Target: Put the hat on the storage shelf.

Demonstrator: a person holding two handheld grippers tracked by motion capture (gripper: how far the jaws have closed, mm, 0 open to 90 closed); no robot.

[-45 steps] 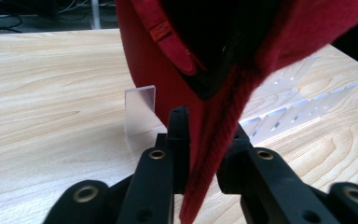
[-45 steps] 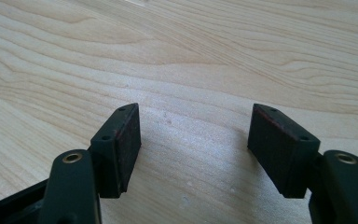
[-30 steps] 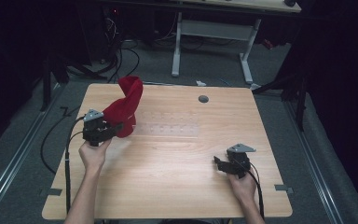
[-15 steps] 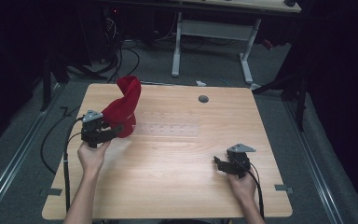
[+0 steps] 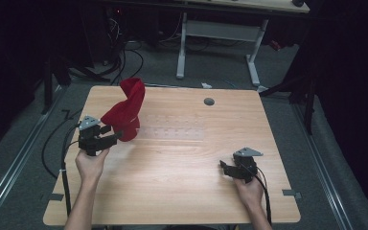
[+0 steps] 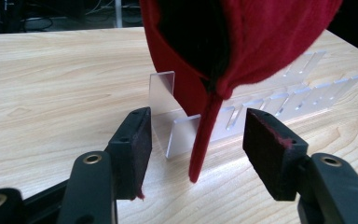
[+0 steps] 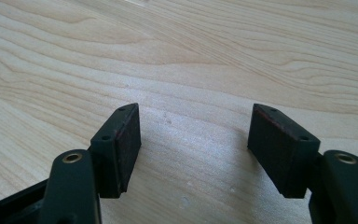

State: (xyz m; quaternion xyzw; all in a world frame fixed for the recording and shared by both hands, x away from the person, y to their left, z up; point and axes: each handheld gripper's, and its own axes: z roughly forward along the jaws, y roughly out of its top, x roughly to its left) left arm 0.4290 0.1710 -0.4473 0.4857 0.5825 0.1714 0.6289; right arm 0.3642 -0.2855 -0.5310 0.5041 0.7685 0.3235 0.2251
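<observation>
1. Red cap (image 6: pixel 242 42), draped over a clear acrylic rack (image 6: pixel 177 116) just ahead of the left gripper (image 6: pixel 196 140); its strap hangs between the jaws, which have just been opening, pads clear.
2. Right gripper (image 7: pixel 193 140): open over bare table (image 7: pixel 168 56), well apart.
3. The rack's upright probably props the cap.
</observation>
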